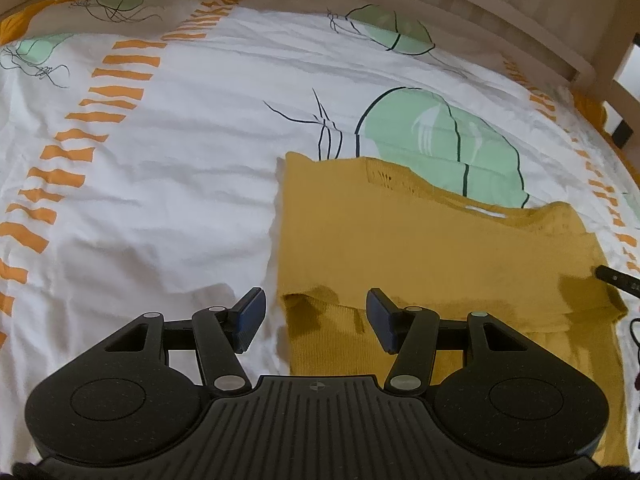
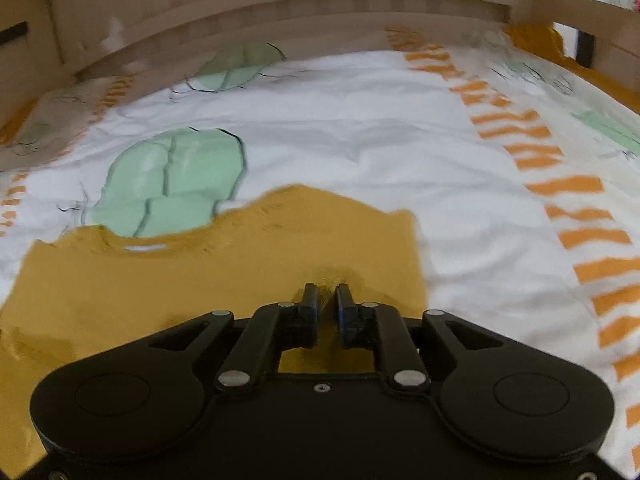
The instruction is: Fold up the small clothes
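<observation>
Black and wide in the left wrist view, the left claw [image 1: 316,318] hangs low over the bed [image 1: 168,184] with its 2 fingers [image 1: 251,312] spread well apart and nothing between them. One finger sits above bare white duvet, the other above the near left corner of the top [image 1: 420,248], a mustard-yellow knit garment. The top lies flat on the duvet to the right of centre, its neckline [image 1: 480,210] toward the far side, and a folded layer with a ribbed edge [image 1: 344,320] shows at the near end just under the claw. A green leaf print [image 1: 440,148] on the duvet peeks out beyond the top, and a band of orange dashes [image 1: 100,104] runs along the left. At the right edge of the top, the dark tip of the right claw [image 1: 616,280] touches the fabric. A wooden bed frame [image 1: 520,32] curves along the far side.

Closest in the right wrist view, which is somewhat blurred, the right claw [image 2: 327,296] has its fingers [image 2: 309,308] drawn nearly together, pinching a small puckered ridge of the top [image 2: 200,280] near its right edge. The top spreads leftward from there across the bed [image 2: 400,152], with the neckline [image 2: 144,246] at far left. The leaf print [image 2: 172,180] lies beyond it, orange dashes [image 2: 560,184] run down the right, and the frame [image 2: 280,4] crosses the far side.
</observation>
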Action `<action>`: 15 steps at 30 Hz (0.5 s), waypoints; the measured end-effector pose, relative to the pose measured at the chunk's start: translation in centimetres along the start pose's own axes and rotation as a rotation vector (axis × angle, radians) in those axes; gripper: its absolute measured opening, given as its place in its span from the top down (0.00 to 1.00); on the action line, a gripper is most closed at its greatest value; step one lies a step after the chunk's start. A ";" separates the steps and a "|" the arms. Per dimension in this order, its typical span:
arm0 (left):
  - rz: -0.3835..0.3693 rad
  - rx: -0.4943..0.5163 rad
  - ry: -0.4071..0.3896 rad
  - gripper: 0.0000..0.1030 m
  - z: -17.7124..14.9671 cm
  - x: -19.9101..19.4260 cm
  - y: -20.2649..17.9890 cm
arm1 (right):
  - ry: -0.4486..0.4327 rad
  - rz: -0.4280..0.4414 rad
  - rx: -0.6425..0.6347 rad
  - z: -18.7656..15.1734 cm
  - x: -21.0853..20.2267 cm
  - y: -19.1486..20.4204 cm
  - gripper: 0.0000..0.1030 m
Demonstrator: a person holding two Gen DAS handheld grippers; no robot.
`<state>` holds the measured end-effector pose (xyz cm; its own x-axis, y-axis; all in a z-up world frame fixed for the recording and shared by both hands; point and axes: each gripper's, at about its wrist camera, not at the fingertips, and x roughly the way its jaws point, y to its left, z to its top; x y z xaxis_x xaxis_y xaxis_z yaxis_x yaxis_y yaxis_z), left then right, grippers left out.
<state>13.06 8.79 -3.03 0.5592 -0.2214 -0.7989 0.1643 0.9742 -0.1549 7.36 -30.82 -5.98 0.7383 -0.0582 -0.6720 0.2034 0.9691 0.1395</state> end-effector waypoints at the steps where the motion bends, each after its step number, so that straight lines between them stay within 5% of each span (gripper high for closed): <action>1: 0.001 0.002 0.001 0.48 0.0 0.1 0.0 | -0.009 -0.003 0.021 -0.2 -0.2 -0.4 0.75; 2: 0.003 0.004 0.002 0.48 -0.1 0.1 -0.1 | -0.021 0.002 0.038 -0.2 -0.4 -0.8 0.59; 4: 0.004 0.007 0.006 0.48 0.0 0.3 -0.2 | -0.053 0.007 0.072 0.0 -0.8 -1.5 0.49; 15: 0.015 0.036 0.033 0.48 -0.5 1.3 -0.6 | -0.081 0.035 -0.064 3.9 3.1 1.9 0.50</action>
<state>13.31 7.92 -4.26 0.5350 -0.2042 -0.8198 0.1854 0.9751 -0.1219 12.51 -30.08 -4.95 0.7943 -0.0406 -0.6062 0.1372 0.9840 0.1138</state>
